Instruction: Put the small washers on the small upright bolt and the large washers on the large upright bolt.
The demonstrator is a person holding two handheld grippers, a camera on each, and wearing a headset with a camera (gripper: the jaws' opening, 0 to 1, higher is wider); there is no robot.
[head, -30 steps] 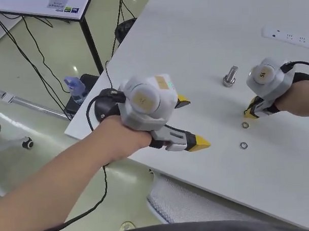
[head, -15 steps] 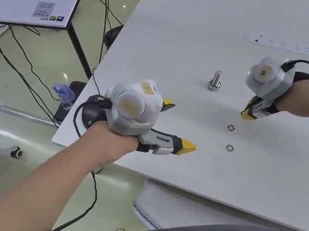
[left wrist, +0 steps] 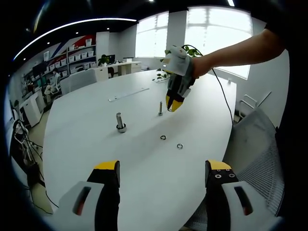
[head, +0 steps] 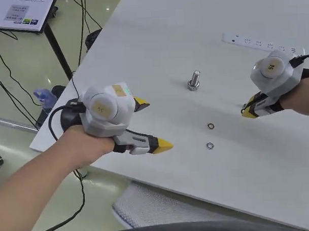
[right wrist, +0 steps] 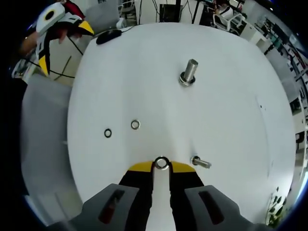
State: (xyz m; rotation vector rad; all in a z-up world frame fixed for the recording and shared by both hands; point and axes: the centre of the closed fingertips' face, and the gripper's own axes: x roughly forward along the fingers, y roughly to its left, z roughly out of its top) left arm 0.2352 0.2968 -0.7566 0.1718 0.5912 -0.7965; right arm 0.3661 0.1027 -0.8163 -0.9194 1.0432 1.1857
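Observation:
My right gripper point(right wrist: 161, 166) is shut on a metal washer point(right wrist: 161, 163), held low over the white table. The small upright bolt point(right wrist: 200, 162) stands just right of its tips. The large upright bolt point(right wrist: 188, 72) stands farther off, also seen as the large bolt point(head: 194, 79). Two loose washers point(head: 210, 126) point(head: 210, 145) lie flat between the grippers. My left gripper point(left wrist: 162, 168) is open and empty near the table's front edge, left gripper point(head: 154, 124). Across the table from it the right gripper point(left wrist: 173, 103) hovers beside the small bolt point(left wrist: 160, 108).
A white power strip point(head: 253, 42) lies at the far side of the table point(head: 157, 39). A black mouse-like object point(right wrist: 108, 36) with a cable sits at the table's left edge. A chair point(left wrist: 262, 144) stands by the near side.
The head camera has swung, shifting the whole picture. My right gripper has moved right, away from the two loose washers. The left gripper holds about the same place.

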